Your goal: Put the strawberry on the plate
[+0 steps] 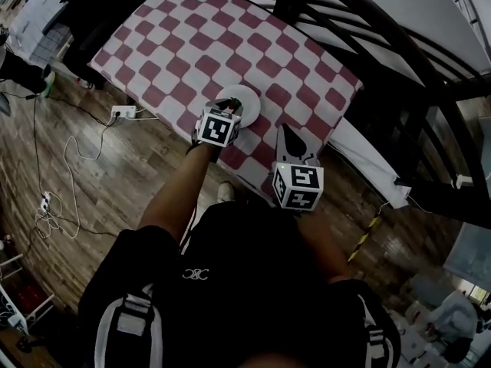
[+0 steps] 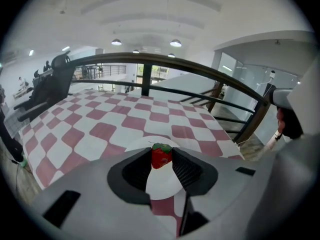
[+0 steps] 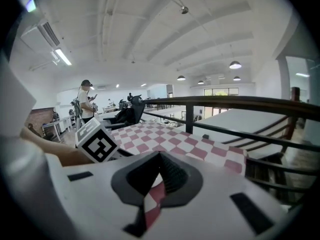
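Observation:
A red strawberry with a green top sits between the pads of my left gripper, which is shut on it. It hangs just above a small white plate near the table's front edge. In the head view the left gripper is over the near part of the plate. My right gripper is to the right of the plate, above the cloth. Its jaws meet at the tips with nothing in them. The left gripper's marker cube shows at the left of the right gripper view.
A red-and-white chequered cloth covers the table. A dark curved railing runs along its far side. A power strip and cables lie on the wooden floor at the left. A person stands far off.

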`<state>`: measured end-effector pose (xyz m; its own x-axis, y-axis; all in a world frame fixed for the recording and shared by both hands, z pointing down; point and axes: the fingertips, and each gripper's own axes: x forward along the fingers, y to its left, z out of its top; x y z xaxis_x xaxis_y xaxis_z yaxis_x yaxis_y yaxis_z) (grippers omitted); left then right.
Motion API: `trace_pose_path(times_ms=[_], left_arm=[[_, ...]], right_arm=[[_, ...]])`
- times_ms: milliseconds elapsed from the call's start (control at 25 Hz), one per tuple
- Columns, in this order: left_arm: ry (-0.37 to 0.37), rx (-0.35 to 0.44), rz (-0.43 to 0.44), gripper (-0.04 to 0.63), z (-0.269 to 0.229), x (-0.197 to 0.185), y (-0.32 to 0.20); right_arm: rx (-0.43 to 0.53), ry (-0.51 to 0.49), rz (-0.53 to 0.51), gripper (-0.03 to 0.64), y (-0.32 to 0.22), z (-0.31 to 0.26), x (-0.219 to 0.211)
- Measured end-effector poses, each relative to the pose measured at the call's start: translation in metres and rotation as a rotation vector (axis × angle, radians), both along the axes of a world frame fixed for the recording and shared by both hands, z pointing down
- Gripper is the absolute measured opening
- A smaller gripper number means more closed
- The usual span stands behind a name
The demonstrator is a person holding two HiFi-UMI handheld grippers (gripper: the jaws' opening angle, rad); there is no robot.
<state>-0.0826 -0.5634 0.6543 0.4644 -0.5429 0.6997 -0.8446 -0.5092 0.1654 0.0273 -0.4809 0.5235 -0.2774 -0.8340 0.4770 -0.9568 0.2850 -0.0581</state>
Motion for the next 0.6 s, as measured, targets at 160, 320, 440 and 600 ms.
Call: trace_pose_path(times_ms=[160,320,440,600], left_arm=[[-0.089,-0.028,0.029,0.132,0.028,0.004,-0.004],[-0.124,-0.066,0.013,0.132,0.048,0.003,-0.009],[-0.135,-0.076,0.002,0.132,0.053,0.003,-0.014],[-0.112,-0.068,0.032,0.225,0.05,0.011,-0.014]], right_arm=[[-0.021,0.0,0.004,0.011,0.0,0.01,0.014],[-0.04,0.0,-0.004,0.011,-0.002,0.016,0.021],[-0.048,0.004,-0.012,0.011,-0.003,0.019,0.025],[-0.039,0.011,-0.019,0.011,-0.006,0.016,0.027]])
